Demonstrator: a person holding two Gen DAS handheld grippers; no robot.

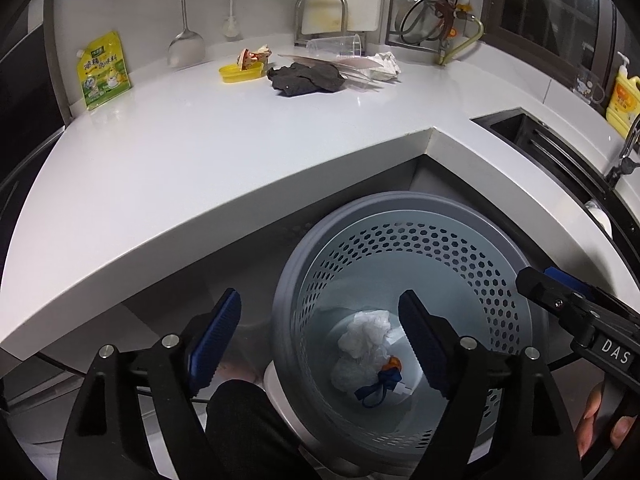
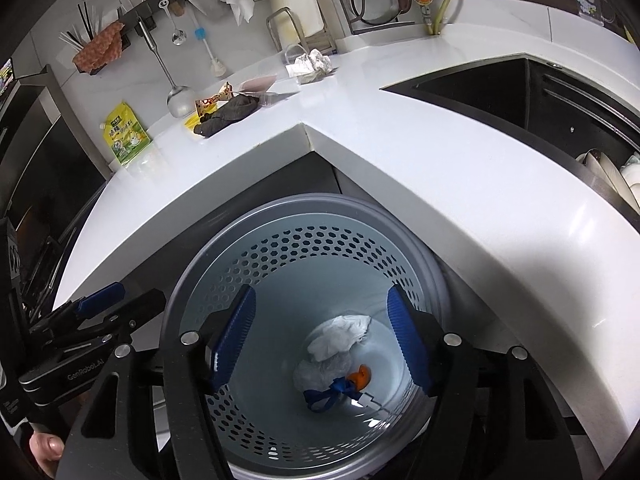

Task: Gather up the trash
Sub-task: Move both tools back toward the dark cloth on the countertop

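Observation:
A grey perforated bin (image 1: 360,208) (image 2: 280,204) stands below the corner of the white counter. At its bottom lie crumpled white paper (image 1: 366,334) (image 2: 340,336), a blue ribbon (image 1: 380,386) (image 2: 324,394) and an orange scrap (image 2: 360,376). My left gripper (image 1: 320,300) hangs open over the bin's left rim, nothing between its blue pads. Over the bin's mouth my right gripper (image 2: 320,292) is open and empty too. On the counter's far side lie a dark cloth (image 1: 306,78) (image 2: 230,114), a snack wrapper (image 1: 252,57), a yellow lid (image 1: 240,72), a tipped clear cup (image 1: 336,47) and crumpled paper (image 1: 384,65) (image 2: 314,63).
A green-yellow seasoning pouch (image 1: 104,70) (image 2: 128,134) leans on the wall at left. A dark sink (image 2: 500,92) with dishes is set in the counter at right, a yellow soap bottle (image 1: 624,104) beside it. Utensils and a rack hang on the back wall.

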